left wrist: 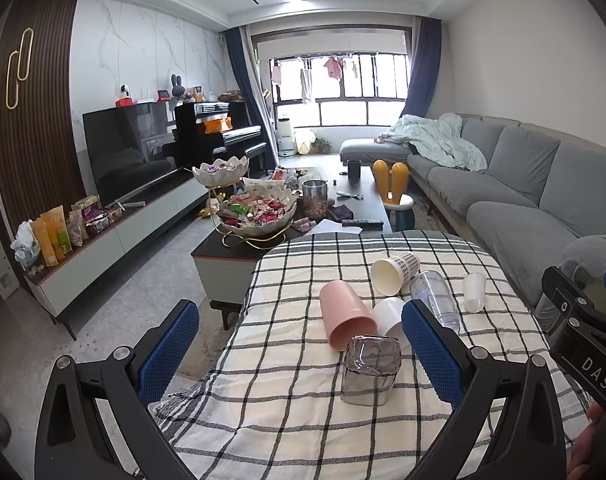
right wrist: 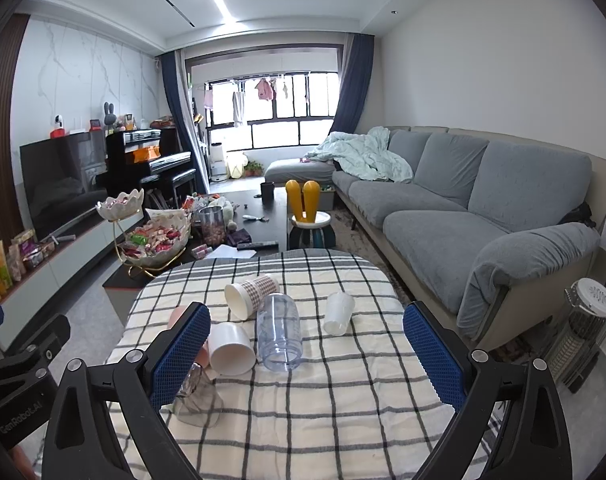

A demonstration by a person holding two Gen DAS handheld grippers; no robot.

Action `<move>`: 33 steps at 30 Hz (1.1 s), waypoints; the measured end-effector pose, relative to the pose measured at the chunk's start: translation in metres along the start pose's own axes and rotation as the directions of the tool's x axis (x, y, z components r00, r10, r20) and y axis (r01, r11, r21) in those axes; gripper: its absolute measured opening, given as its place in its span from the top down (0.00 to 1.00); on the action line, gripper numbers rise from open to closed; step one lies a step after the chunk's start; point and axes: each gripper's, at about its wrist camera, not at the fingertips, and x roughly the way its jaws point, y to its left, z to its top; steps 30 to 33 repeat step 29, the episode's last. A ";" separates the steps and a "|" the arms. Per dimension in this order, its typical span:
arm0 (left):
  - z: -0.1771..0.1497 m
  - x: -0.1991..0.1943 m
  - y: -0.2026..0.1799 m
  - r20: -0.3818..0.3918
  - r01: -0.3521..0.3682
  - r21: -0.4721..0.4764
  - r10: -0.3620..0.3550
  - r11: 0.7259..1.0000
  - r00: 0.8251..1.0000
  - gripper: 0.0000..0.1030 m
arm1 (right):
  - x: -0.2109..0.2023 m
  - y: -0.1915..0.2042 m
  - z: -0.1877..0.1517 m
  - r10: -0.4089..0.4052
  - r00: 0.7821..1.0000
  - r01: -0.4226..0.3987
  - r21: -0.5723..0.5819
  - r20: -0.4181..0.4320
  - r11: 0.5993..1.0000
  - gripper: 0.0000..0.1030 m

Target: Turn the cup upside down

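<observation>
Cups – mixed, most lying sideways on checked cloth | both grippers – fingers spread, empty

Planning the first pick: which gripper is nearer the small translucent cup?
Right. The small translucent cup lies ahead between the right gripper fingers; from the left gripper it sits far right.

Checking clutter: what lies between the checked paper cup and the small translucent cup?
In the right wrist view, the clear plastic bottle's base reaches between the checked paper cup and the small translucent cup; otherwise bare tablecloth.
</observation>
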 end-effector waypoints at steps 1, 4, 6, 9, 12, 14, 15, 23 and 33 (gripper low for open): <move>0.000 0.000 0.000 0.000 0.000 -0.001 0.000 1.000 1.000 0.00 | 0.002 0.000 0.000 0.003 1.000 -0.003 0.004 -0.002 1.000 0.05; 0.000 0.000 0.000 0.001 0.000 -0.001 0.000 1.000 1.000 0.00 | 0.001 0.000 0.000 0.003 1.000 -0.003 0.004 -0.001 1.000 0.05; 0.000 0.000 0.000 0.000 0.003 -0.001 -0.003 1.000 1.000 0.00 | 0.000 0.000 0.000 0.003 1.000 -0.003 0.004 -0.001 1.000 0.05; 0.000 0.000 -0.001 0.000 0.003 0.000 -0.003 1.000 1.000 0.00 | 0.000 0.000 0.000 0.002 1.000 -0.002 0.003 -0.001 1.000 0.05; -0.001 0.000 -0.001 0.001 0.005 0.001 -0.005 1.000 1.000 0.00 | 0.001 0.000 0.000 0.002 1.000 -0.002 0.006 -0.002 1.000 0.05; -0.002 -0.001 -0.002 0.003 0.002 0.002 -0.002 1.000 1.000 0.00 | 0.002 0.000 0.000 0.001 1.000 -0.001 0.004 -0.002 1.000 0.05; -0.002 -0.001 -0.002 0.004 0.002 0.003 -0.002 1.000 1.000 0.00 | 0.000 -0.001 0.000 0.001 1.000 -0.001 0.004 -0.002 1.000 0.05; -0.002 -0.001 -0.002 -0.005 -0.006 0.007 0.006 1.000 1.000 0.00 | 0.000 0.000 -0.001 -0.001 1.000 0.001 0.003 -0.005 1.000 0.05; 0.000 0.004 0.000 -0.035 0.001 -0.004 -0.001 1.000 0.999 0.00 | 0.000 0.000 -0.001 -0.002 1.000 0.002 0.004 -0.009 1.000 0.05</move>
